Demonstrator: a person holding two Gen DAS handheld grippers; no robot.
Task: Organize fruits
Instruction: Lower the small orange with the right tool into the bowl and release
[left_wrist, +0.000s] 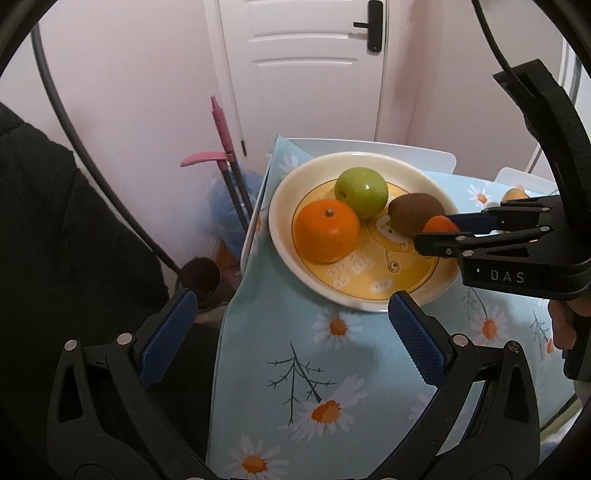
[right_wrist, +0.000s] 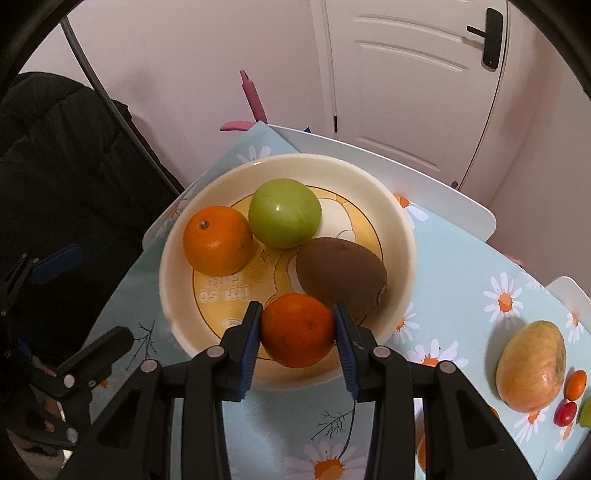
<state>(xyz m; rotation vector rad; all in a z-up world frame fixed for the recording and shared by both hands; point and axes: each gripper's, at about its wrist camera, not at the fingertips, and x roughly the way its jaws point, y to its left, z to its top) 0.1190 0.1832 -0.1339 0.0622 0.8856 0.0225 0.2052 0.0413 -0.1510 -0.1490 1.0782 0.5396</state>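
My right fingers (right_wrist: 297, 328) clamped on smooth round tangerine (right_wrist: 297, 330) over glossy cream bowl (right_wrist: 400, 236); left fingers (left_wrist: 291, 325) spread, empty.

Between the right tongs (right_wrist: 298, 334), we see the small orange (right_wrist: 298, 330) only in part: the blue pads cover both its flanks. From the left wrist view the same orange (left_wrist: 439, 224) shows only its top above a finger. Right of these tongs, a green fruit (right_wrist: 585, 412) is cut by the frame edge. The plate's (right_wrist: 173, 295) printed lettering reads inverted, partly covered.
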